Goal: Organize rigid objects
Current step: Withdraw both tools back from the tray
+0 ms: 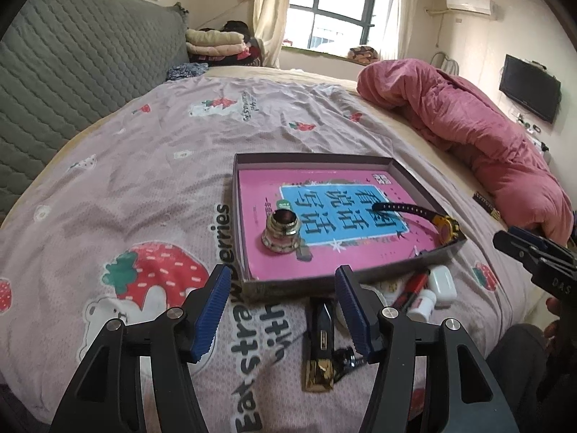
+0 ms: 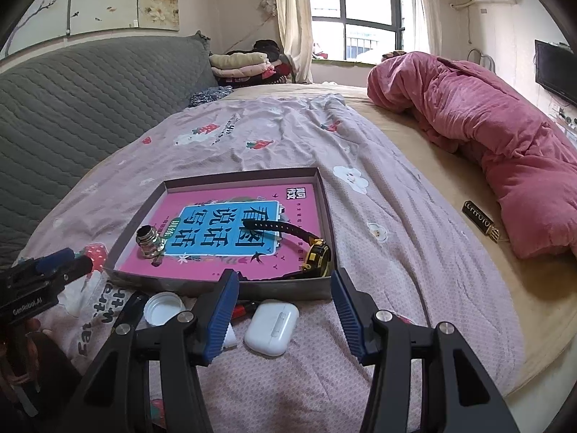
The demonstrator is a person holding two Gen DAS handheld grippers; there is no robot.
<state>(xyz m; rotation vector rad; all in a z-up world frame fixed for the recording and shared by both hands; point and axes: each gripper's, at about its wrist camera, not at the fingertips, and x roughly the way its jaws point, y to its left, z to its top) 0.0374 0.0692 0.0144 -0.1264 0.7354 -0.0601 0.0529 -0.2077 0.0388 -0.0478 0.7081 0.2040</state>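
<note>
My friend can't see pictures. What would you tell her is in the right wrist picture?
An open right gripper hangs empty over a bed, above a white earbud case. Just beyond lies a shallow box holding a pink book, a metal fitting and a yellow watch. A white cap lies near the case, and the left gripper shows at the left edge.

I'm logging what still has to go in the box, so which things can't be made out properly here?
- Red-and-black item: left view, right claw finger covers its end; right view shows only a tip.
- White bottle: left view, partly behind the earbud case.
- Watch: right view, box wall hides its lower part.
</note>
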